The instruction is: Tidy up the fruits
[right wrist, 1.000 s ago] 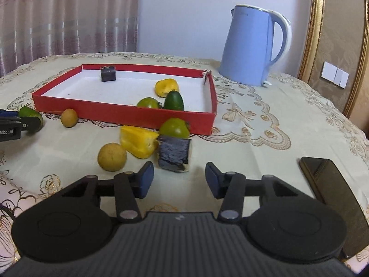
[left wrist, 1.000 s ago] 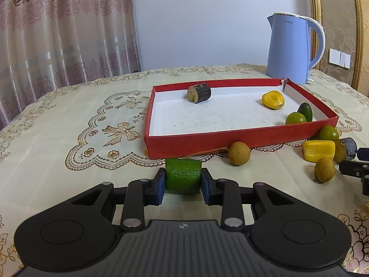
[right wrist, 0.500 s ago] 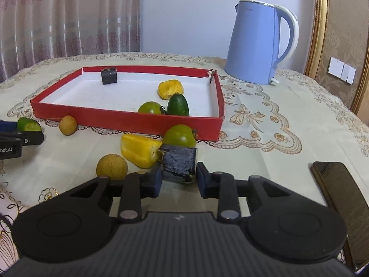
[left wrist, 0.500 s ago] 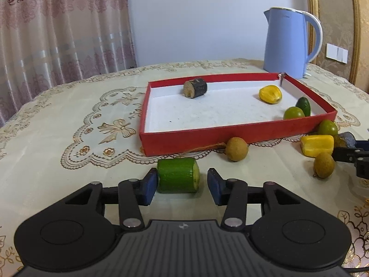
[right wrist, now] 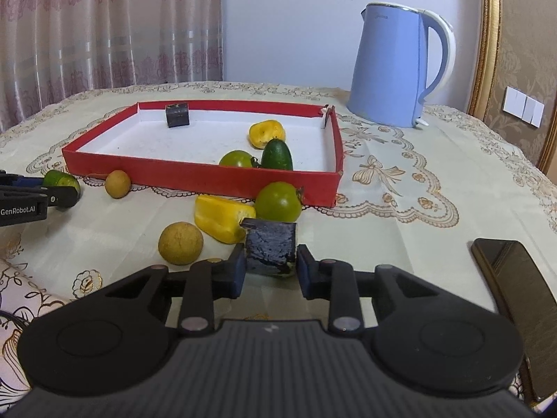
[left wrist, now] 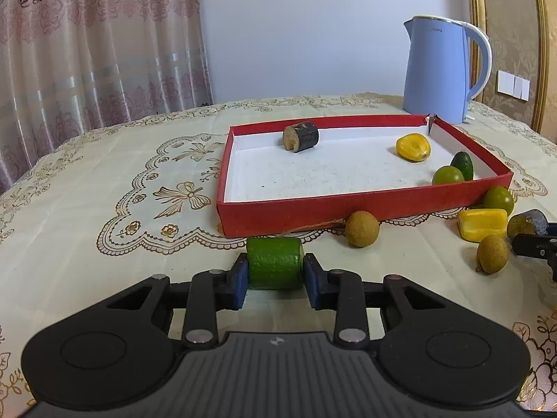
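In the left wrist view my left gripper [left wrist: 275,273] has its jaws closing on a short green fruit chunk [left wrist: 274,261], the blue pads pressing its two ends, just in front of the red tray [left wrist: 365,205]. In the right wrist view my right gripper [right wrist: 271,268] is shut on a dark, near-black fruit chunk [right wrist: 271,244] close to the tablecloth. Inside the tray lie a dark chunk [left wrist: 301,137], a yellow piece [left wrist: 413,147], a round green fruit [left wrist: 448,175] and a dark green one [left wrist: 462,164].
Loose on the cloth by the tray's near wall: two brown longans [right wrist: 180,243] [right wrist: 117,183], a yellow piece [right wrist: 222,221] and a green fruit [right wrist: 278,202]. A blue kettle [right wrist: 400,69] stands behind the tray. A dark phone [right wrist: 511,278] lies at the right.
The left jaws let the green chunk go half a second ago and have closed on it again. The right jaws, open a second ago, closed on the dark chunk.
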